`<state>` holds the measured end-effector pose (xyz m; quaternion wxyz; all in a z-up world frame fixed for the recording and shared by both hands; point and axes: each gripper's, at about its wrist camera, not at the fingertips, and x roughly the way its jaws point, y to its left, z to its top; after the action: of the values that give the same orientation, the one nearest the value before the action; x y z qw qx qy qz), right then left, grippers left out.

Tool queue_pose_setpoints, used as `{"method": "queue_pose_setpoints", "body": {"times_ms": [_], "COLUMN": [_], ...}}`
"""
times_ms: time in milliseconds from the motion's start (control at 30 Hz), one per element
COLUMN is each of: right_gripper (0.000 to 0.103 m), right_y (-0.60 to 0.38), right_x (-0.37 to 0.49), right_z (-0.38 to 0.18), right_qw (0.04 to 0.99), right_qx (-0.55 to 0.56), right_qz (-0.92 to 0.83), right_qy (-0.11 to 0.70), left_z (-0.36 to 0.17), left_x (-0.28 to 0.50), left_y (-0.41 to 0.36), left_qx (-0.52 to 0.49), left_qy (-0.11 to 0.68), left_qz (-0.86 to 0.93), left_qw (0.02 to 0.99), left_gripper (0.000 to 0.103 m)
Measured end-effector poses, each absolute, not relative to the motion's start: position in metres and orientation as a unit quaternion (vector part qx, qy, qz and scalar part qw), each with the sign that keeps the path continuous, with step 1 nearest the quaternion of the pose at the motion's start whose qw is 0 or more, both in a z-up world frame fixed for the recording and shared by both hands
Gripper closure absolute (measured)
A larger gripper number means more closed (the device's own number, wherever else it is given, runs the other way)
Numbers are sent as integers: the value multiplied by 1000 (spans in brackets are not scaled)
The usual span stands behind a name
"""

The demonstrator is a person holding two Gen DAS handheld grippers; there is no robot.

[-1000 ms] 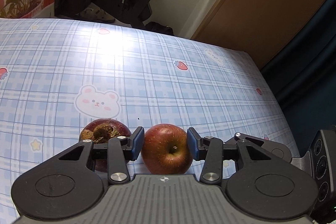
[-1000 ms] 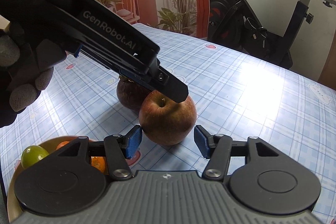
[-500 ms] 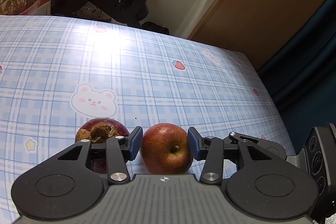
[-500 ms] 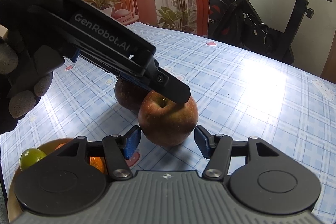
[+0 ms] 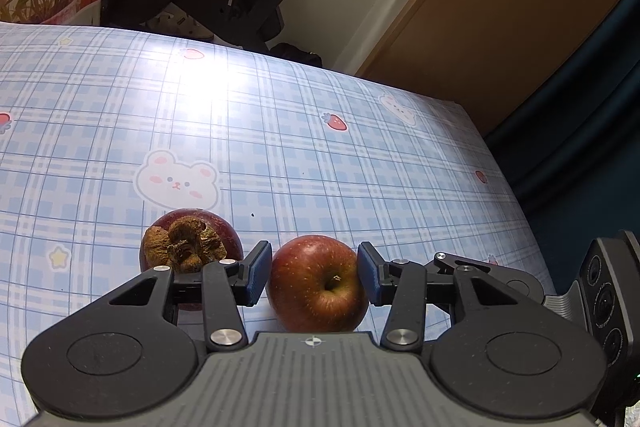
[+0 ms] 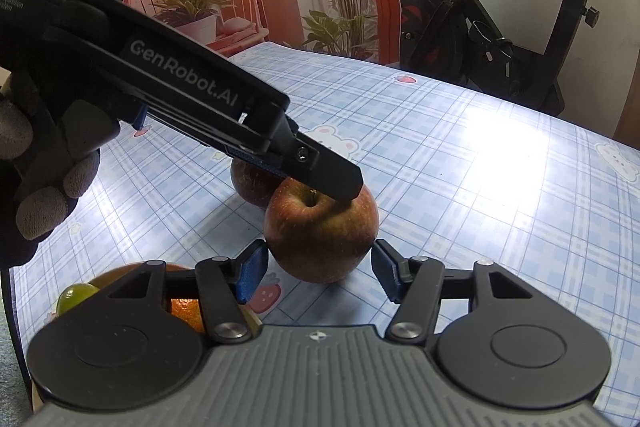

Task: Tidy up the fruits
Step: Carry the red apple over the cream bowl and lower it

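At the lower left of the right wrist view, a bowl (image 6: pixel 120 269) mostly hidden behind the gripper body holds a green grape (image 6: pixel 74 297) and an orange fruit (image 6: pixel 186 311). The red apple (image 5: pixel 318 283) sits on the plaid counter (image 5: pixel 360 155) at lower centre, with the left gripper (image 5: pixel 314 273) pinching it between its blue pads. A dark mangosteen (image 5: pixel 188 247) rests just left of it, and the right gripper (image 6: pixel 316 269) stands spread on either side of the apple's near face, pads clear of the skin.
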<state>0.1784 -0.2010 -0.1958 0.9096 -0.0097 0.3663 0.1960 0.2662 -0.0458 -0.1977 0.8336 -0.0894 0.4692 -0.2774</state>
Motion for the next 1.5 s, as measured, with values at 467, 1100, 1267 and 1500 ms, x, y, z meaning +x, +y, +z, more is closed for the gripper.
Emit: {"method": "queue_pose_setpoints", "body": {"times_ms": [467,1100,1267,1500], "right_gripper": [43,43,43,43], "right_y": [-183,-131,-125,-122], "right_x": [136,99,99,78], "right_z": [-157,-158,-156,-143], "right_qw": [915,892,890,892], "right_qx": [-25,-39,-40,-39], "right_qz": [207,253,256,253], "right_qy": [345,373,375,373], "left_z": [-161,-163,-160,-152], "left_x": [217,170,164,139], "left_y": [-30,20,26,31], "left_qx": [-94,-105,-108,-118], "left_qy": [436,451,446,434], "left_qz": [-284,-261,-258,-265], "left_qw": [849,847,850,853], "left_gripper": [54,54,54,54]}}
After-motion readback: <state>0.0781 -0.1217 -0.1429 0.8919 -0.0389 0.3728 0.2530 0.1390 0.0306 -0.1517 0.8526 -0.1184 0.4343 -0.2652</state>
